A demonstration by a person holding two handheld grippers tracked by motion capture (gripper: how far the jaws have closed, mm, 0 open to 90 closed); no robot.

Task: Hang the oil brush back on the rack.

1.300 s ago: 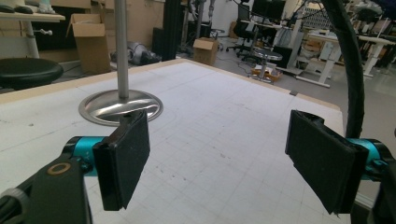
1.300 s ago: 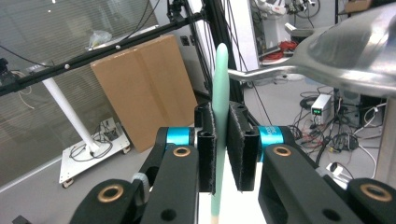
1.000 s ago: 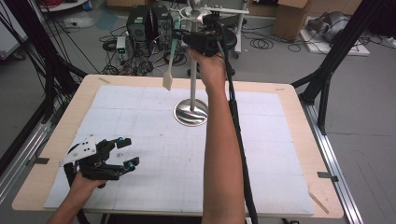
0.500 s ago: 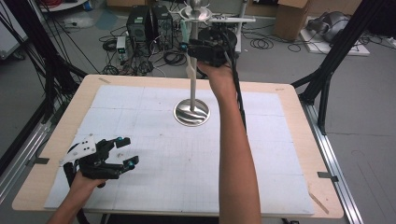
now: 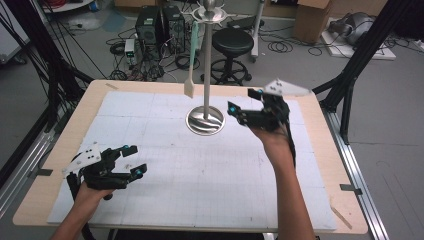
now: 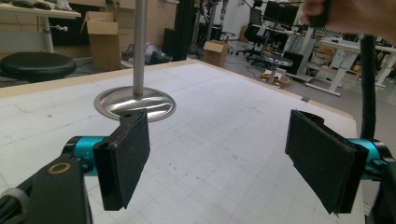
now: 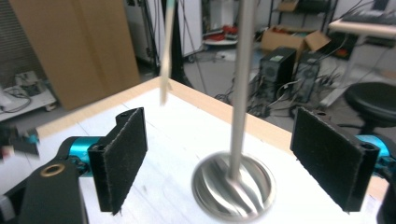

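Standing over the wooden table (image 5: 320,165) w/ its white grid mat (image 5: 200,170), the chrome stand (image 5: 206,90) now carries the spatula (image 5: 191,60): it hangs from the hook ring at the top, left of the pole, blade down, clear of the mat. 1 s ago the right gripper (image 5: 248,104) was up by that ring w/ the spatula at its jaws; now it sits lower, just right of the stand's base (image 5: 205,121). Its jaws have just been opening and stand wide, nothing betw. them. That looks like the hang-up step done, hand backing off. Left gripper (image 5: 131,160) hasn't budged, near the front-left corner, jaws wide and empty too. Next thing prob. needs checking: the spatula seems to be settling.
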